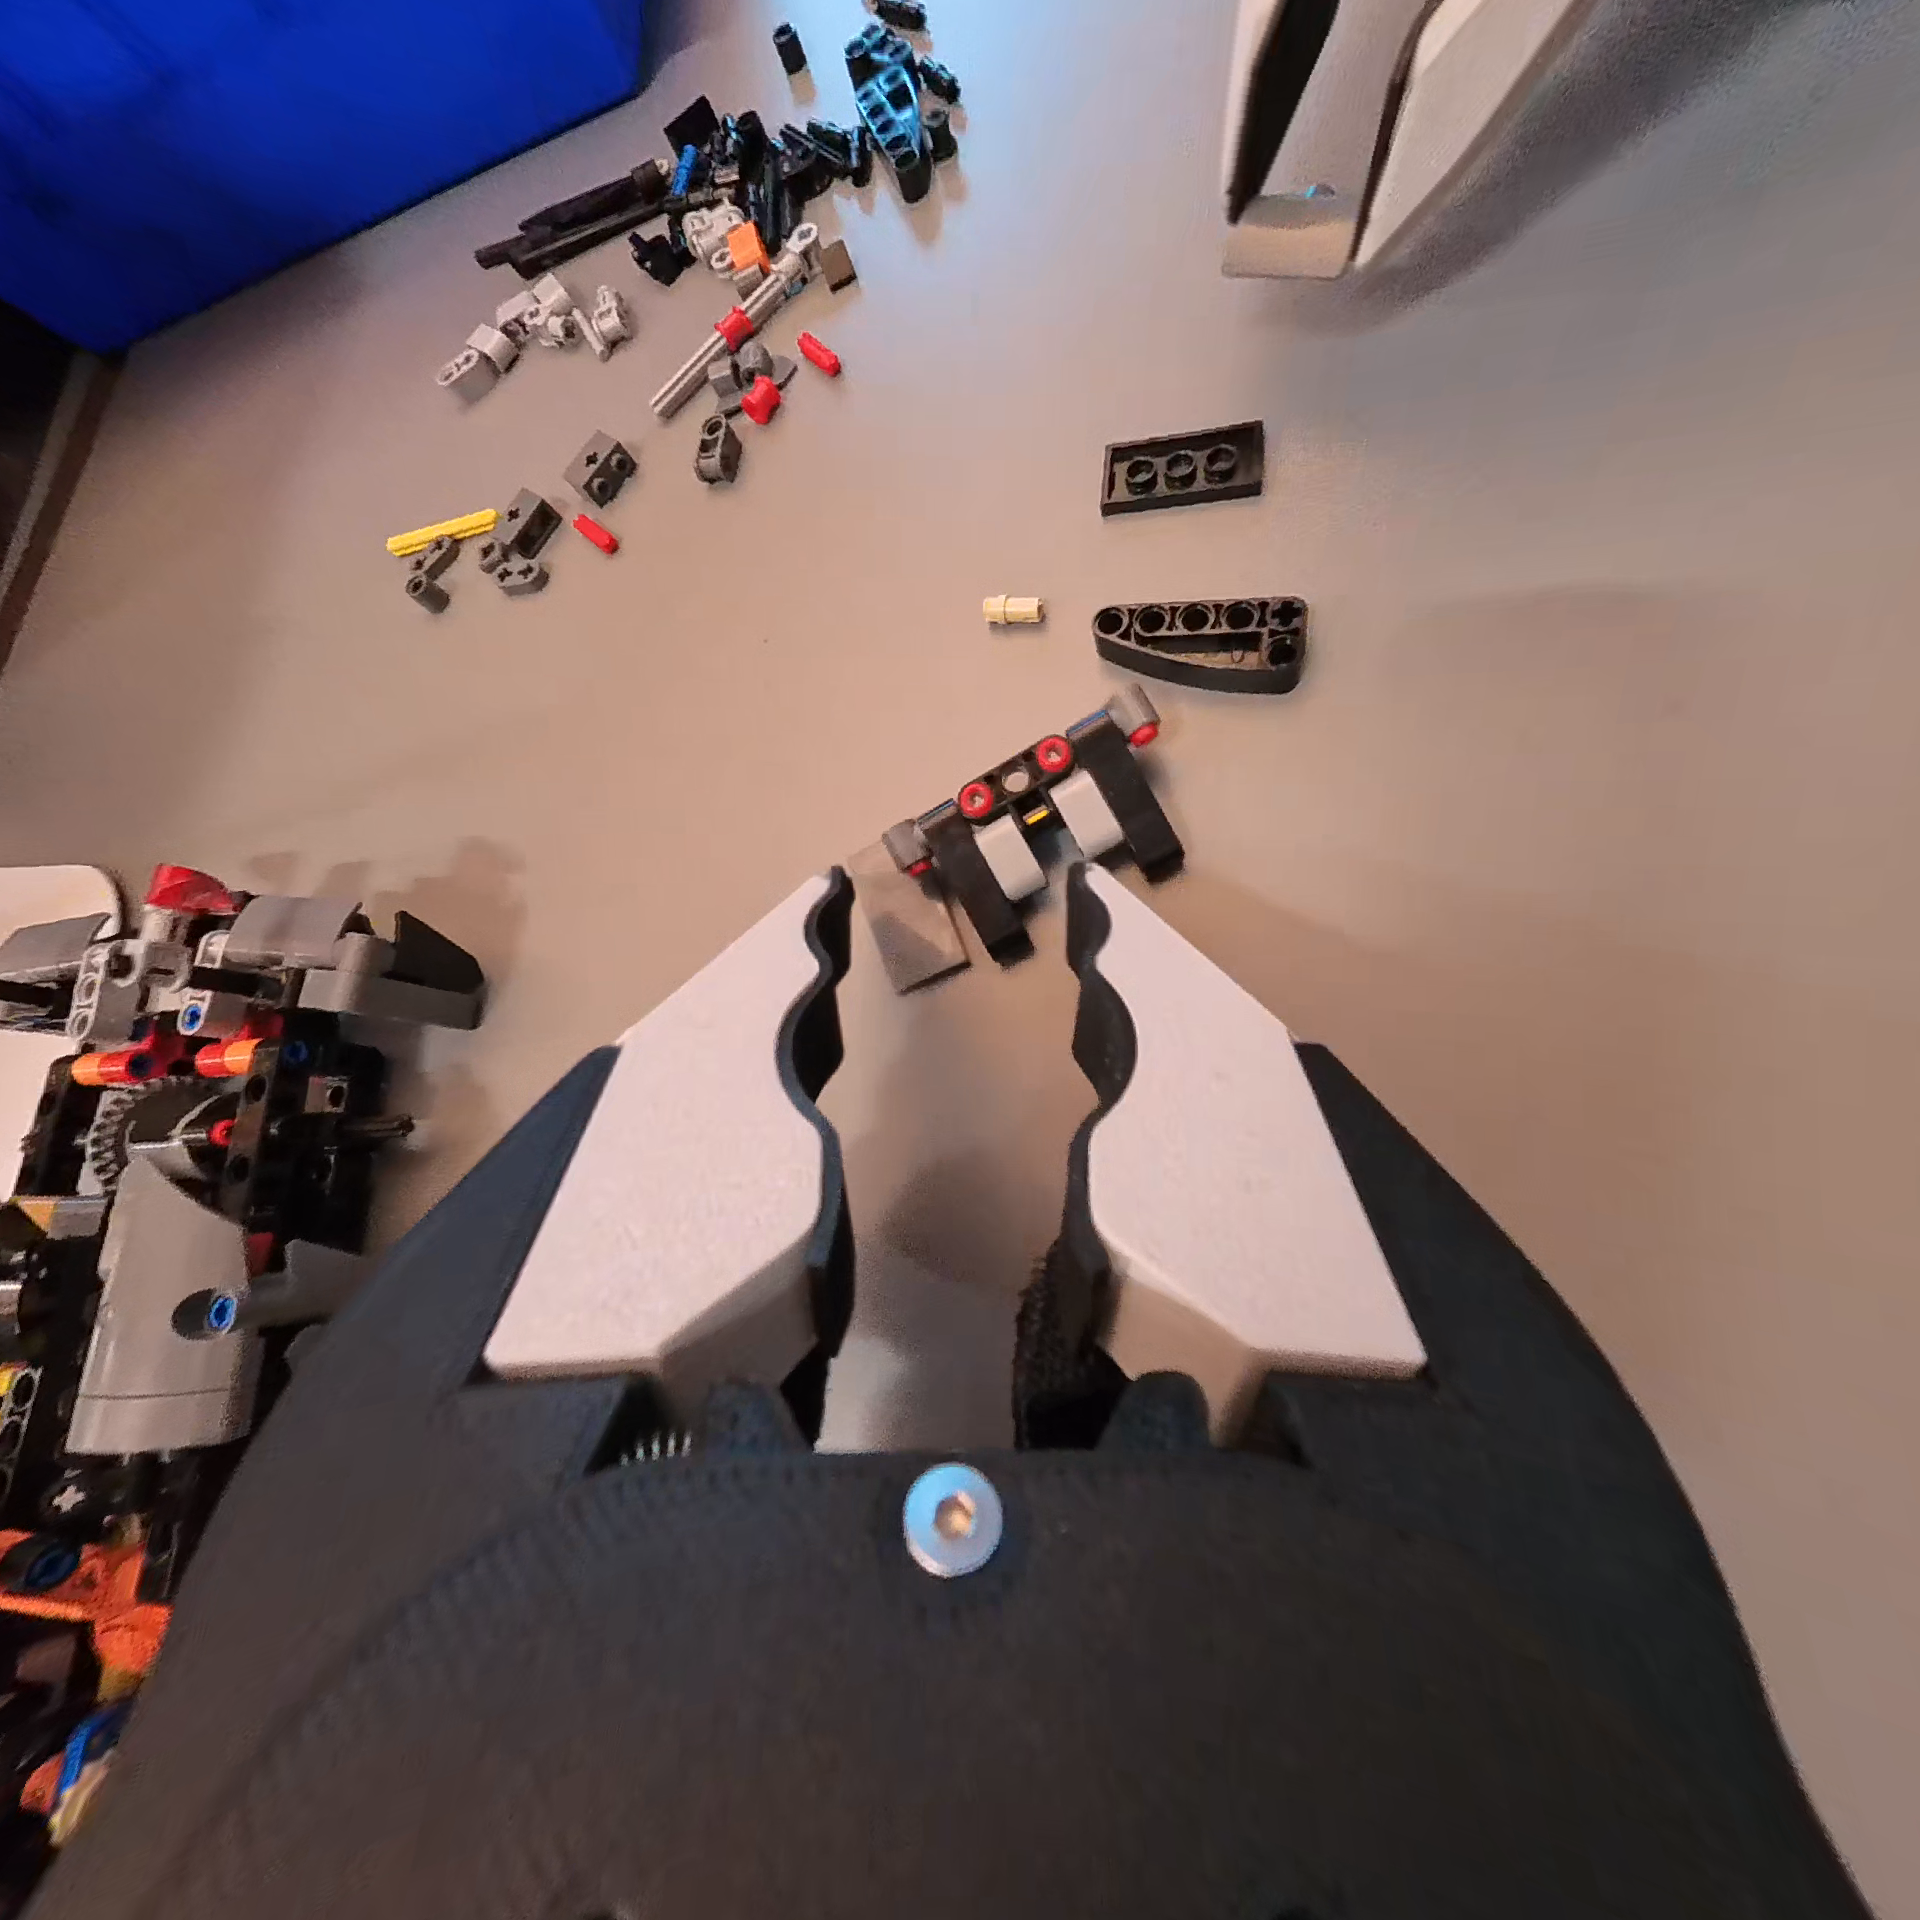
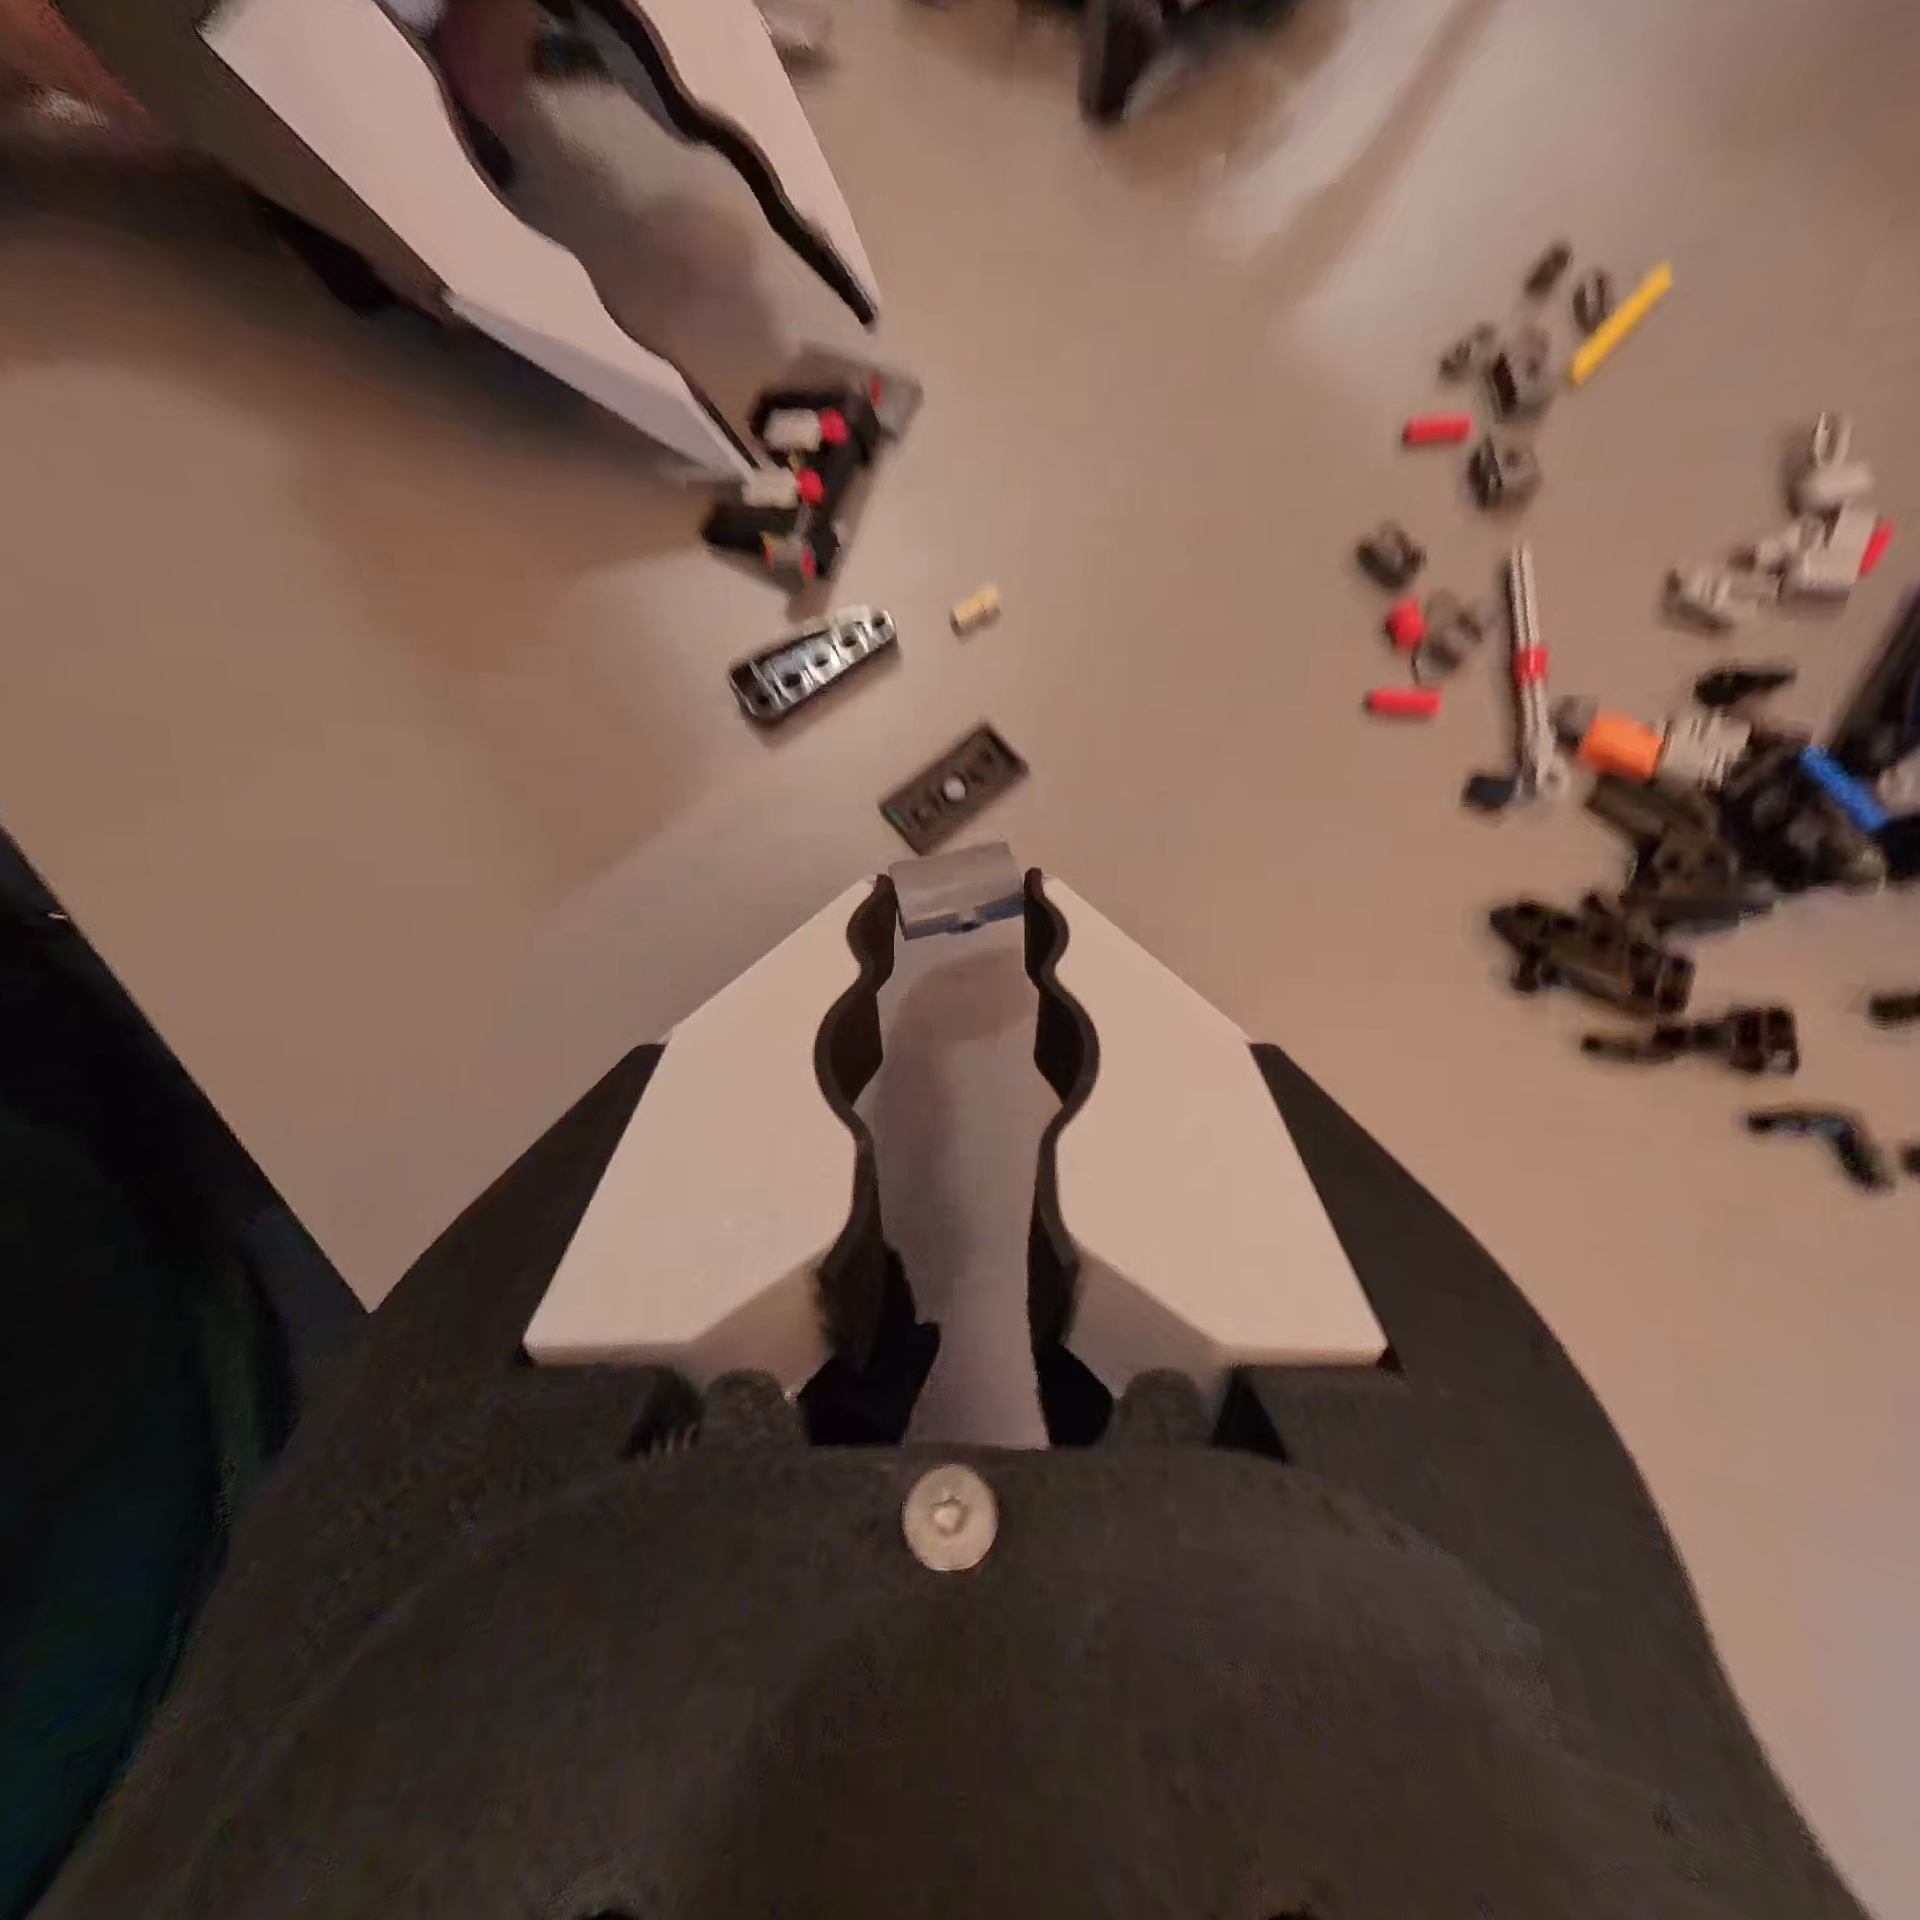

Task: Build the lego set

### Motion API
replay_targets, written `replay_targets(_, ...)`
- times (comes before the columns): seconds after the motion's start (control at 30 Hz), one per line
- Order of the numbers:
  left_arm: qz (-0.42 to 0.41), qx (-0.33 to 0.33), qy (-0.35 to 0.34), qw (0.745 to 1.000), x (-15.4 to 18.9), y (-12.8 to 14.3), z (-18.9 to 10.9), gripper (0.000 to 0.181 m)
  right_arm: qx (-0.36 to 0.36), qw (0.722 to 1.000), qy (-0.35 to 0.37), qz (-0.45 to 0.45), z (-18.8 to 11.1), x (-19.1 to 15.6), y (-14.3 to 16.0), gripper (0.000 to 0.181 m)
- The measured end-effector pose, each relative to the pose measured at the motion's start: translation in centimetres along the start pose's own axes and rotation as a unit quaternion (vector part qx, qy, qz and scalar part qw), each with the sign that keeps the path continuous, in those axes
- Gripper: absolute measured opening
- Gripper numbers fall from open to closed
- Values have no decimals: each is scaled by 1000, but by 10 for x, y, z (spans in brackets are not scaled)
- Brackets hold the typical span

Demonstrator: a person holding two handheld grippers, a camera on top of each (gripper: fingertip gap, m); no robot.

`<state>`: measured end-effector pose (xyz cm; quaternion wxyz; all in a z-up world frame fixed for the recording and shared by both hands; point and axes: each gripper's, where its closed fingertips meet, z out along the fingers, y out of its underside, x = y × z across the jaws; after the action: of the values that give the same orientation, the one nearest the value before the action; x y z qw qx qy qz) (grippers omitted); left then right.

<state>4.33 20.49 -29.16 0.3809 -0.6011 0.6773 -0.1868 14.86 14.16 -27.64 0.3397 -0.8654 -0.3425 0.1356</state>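
Note:
My left gripper (image 1: 961,894) is open and low over the table, its fingertips on either side of the near end of a small black-and-grey sub-assembly with red pins (image 1: 1039,821). A grey slope piece (image 1: 914,935) lies against that sub-assembly. My right gripper (image 2: 956,883) is shut on a small grey brick (image 2: 954,888) and holds it above the table. The right wrist view also shows the left gripper (image 2: 800,390) at the sub-assembly (image 2: 800,488). The left wrist view shows the right gripper (image 1: 1294,208) at the top right.
A black plate (image 1: 1182,468) (image 2: 954,790), a black curved beam (image 1: 1205,639) (image 2: 816,660) and a tan pin (image 1: 1013,610) (image 2: 975,608) lie between the grippers. A large part-built model (image 1: 187,1143) stands at the left. Loose pieces (image 1: 707,239) (image 2: 1662,727) are scattered farther off. A blue object (image 1: 260,135) is at the back left. To reach the black plate (image 2: 954,790) in a straight line is about 4 cm for my right fingers, about 9 cm for my left. The left camera catches it too, in the left wrist view (image 1: 1181,465).

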Motion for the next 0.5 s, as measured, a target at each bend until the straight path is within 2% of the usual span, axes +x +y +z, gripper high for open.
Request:
replay_targets(0.1,1,0,-1,1000,0,-1,1,39,-27,999,31,2,6,11,21,23)
replay_targets(0.2,-1,-1,-3,1000,-2,0,0,39,-20,999,35,12,9,17,21,24)
replay_targets(0.27,-2,-1,-5,1000,-3,1,0,39,-17,1000,21,16,9,15,18,34)
replay_targets(0.5,-3,-2,-4,1000,-3,1,0,39,7,999,-5,30,-7,17,17,39)
